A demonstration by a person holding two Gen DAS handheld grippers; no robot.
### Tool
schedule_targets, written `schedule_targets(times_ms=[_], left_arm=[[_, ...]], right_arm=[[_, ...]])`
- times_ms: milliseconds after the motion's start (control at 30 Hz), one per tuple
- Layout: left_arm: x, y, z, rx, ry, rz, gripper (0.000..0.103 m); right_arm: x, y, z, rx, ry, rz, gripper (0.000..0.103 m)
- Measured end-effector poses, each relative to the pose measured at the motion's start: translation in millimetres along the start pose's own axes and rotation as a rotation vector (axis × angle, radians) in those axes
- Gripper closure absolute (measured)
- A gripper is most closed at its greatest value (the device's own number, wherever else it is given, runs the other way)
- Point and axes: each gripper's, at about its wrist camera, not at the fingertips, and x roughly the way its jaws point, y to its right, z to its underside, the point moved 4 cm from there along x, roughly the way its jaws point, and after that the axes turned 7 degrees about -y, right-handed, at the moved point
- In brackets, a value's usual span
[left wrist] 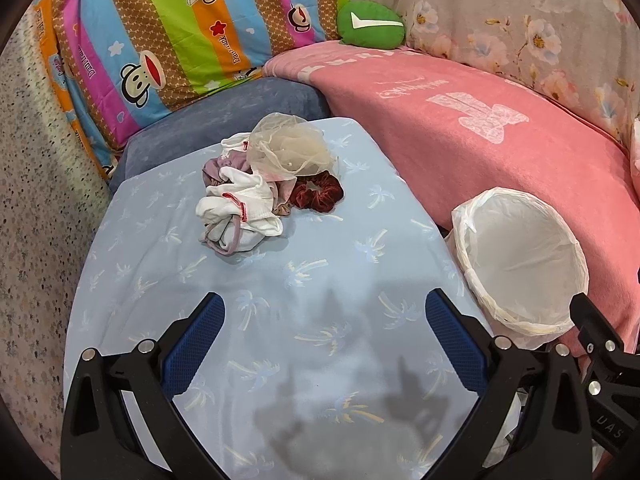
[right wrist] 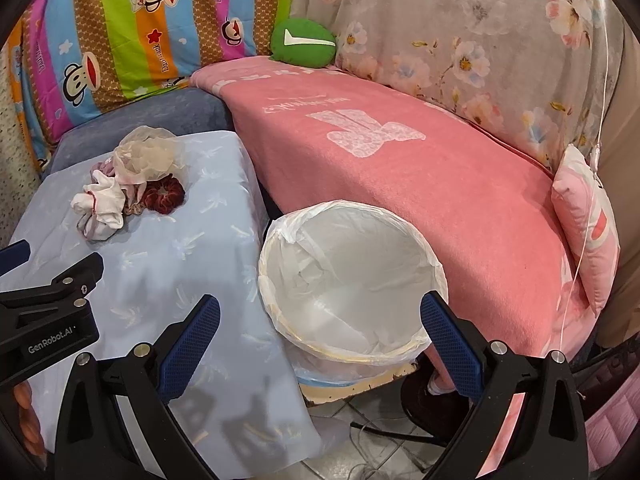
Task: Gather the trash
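Both your left gripper (left wrist: pixel 324 340) and right gripper (right wrist: pixel 320 340) stand wide open and hold nothing. The trash is a tangled heap on the pale blue palm-print tablecloth (left wrist: pixel 280 264): a crumpled white cloth with red trim (left wrist: pixel 240 208), a sheer beige mesh puff (left wrist: pixel 288 148) and a dark red velvet scrunchie (left wrist: pixel 318 192), all touching. Pinch carelessly and one piece probably drags the others, or the tablecloth bunches up. The white plastic-lined round bin (right wrist: pixel 352 276) sits beside the table; loose cloth could catch its rim and fall.
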Motion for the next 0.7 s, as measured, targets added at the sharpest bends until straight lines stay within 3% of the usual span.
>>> schedule_targets(times_ms=[700], left_arm=[[8, 3, -9, -0.005, -0.022, 0.014, 0.007]], right_arm=[[9, -4, -13, -0.018, -0.027, -0.001, 0.006]])
